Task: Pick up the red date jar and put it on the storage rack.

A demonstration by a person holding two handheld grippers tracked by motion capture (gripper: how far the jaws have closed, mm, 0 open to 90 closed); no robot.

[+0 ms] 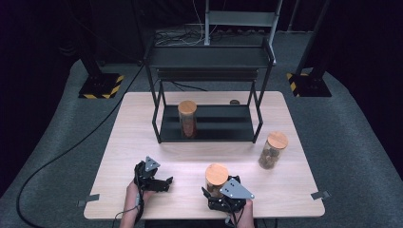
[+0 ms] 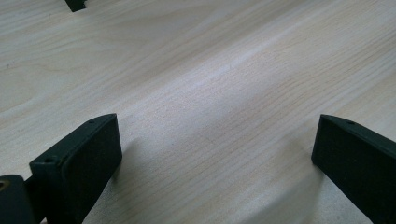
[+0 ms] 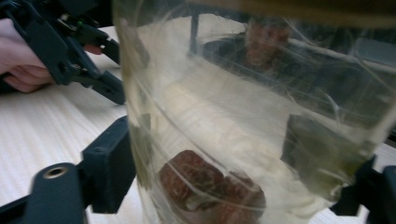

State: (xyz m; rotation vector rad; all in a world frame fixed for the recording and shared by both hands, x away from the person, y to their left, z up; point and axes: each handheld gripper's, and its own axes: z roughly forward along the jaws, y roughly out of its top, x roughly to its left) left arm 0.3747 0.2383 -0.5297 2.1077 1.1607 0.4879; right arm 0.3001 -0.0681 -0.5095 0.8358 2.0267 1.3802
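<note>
nearest to us, our right tongs [image 1: 215, 191] are clamped on the near jar [image 1: 216, 179], a clear glass jar with a wooden lid that stands on the desk [image 1: 190, 161] at its near edge. in the right gripper view the two black pads press on the glass from either side, and brown lumps lie at the bottom of the jar. no earlier look is at hand, so we say only that the grip is on. to the left of the near jar, our left tongs [image 1: 166, 183] rest low over bare wood with their jaws wide apart and nothing between them; the left gripper view shows plain desk grain in the gap. beyond the near jar and to its right, a second jar [image 1: 273, 150] with a wooden lid stands alone on the desk. farther off, behind the near jar, a black shelf rack [image 1: 209, 57] stands on the desk, and a third jar [image 1: 187, 118] sits on its lower shelf.
</note>
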